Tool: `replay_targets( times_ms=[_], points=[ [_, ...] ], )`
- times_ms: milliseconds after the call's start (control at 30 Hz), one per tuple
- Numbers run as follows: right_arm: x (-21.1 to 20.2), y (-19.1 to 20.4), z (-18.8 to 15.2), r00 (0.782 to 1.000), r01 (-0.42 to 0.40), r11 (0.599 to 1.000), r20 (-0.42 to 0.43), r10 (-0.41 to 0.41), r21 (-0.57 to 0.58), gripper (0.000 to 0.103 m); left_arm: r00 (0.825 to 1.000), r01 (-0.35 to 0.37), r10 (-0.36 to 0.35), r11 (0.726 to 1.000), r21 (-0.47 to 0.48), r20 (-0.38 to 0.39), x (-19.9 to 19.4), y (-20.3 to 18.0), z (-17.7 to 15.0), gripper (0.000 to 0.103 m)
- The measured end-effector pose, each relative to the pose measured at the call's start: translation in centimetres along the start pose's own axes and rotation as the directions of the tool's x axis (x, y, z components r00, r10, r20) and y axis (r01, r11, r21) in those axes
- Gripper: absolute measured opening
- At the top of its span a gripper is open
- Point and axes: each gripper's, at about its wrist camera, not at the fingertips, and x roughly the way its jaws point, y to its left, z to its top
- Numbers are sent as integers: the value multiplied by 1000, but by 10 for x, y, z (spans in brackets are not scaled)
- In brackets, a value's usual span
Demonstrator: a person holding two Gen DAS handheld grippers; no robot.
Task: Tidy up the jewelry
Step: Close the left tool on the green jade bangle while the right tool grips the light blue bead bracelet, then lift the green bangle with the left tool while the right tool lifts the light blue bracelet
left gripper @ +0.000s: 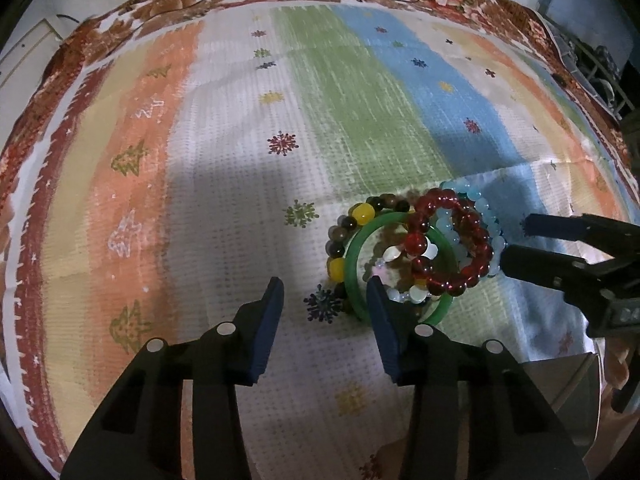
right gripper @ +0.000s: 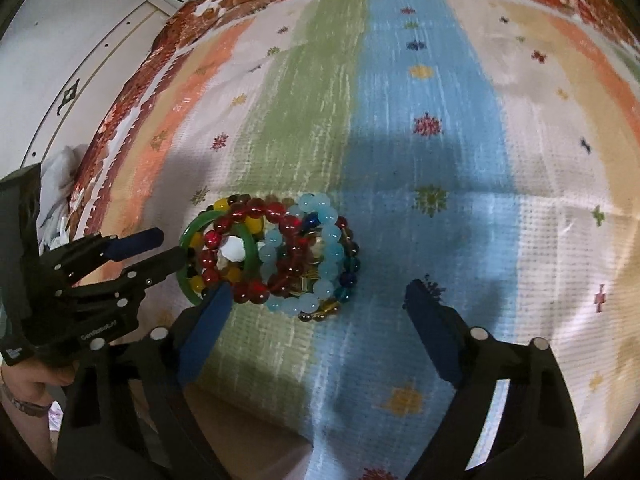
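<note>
You are at the pick-up step: your left hand-held gripper [left gripper: 325, 294], half open, straddles the green bangle [left gripper: 354, 254] in the bracelet pile [right gripper: 276, 254] on the striped cloth [left gripper: 248, 128], your right hand-held gripper [right gripper: 318, 294] wide beside it, so next close on one piece only.

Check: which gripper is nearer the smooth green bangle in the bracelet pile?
Left. The left gripper straddles the smooth green bangle's near rim, one fingertip inside the ring. The right gripper faces the pile's blue-bead side, one fingertip just short of the bangle.
</note>
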Motion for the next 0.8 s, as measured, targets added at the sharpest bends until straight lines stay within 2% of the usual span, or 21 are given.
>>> replay_targets(
  times_ms=[33,133,200,267,300,367,433,567,600,633,800],
  points=[
    [3,-1,1,1000,-14,1000,-7,14,11,74,1000,6,-6,1000,3,-3,1,-1,0,39],
    [7,-2,3,999,-33,999,-11,33,25,71,1000,18,-18,1000,18,-15,6,-5,0,32],
    [9,-2,4,999,-46,999,-15,46,27,65,999,29,-29,999,33,-22,8,-8,-1,20],
    [12,-4,5,998,-54,998,-21,55,38,60,999,32,-31,998,51,-26,9,-12,-2,14],
    [12,-5,5,998,-53,998,-23,54,45,53,999,23,-22,998,58,-25,8,-13,-2,12],
    [12,-10,6,997,-75,995,-26,77,71,48,999,30,-29,998,47,-25,7,-11,-2,11],
    [13,-16,6,992,-117,988,-39,121,104,28,999,35,-34,999,36,-25,7,-8,-2,10],
    [8,-11,6,995,-94,993,-30,97,66,23,999,36,-35,999,31,-21,5,-6,-4,8],
    [5,-10,6,995,-91,994,-26,93,63,15,999,37,-36,999,29,-19,4,-6,-4,8],
    [3,-10,6,996,-87,994,-28,89,65,13,999,39,-39,999,26,-16,3,-5,-4,8],
    [-9,-4,6,997,-72,997,-20,72,33,13,998,61,-61,998,1,14,-10,0,-2,8]
  ],
)
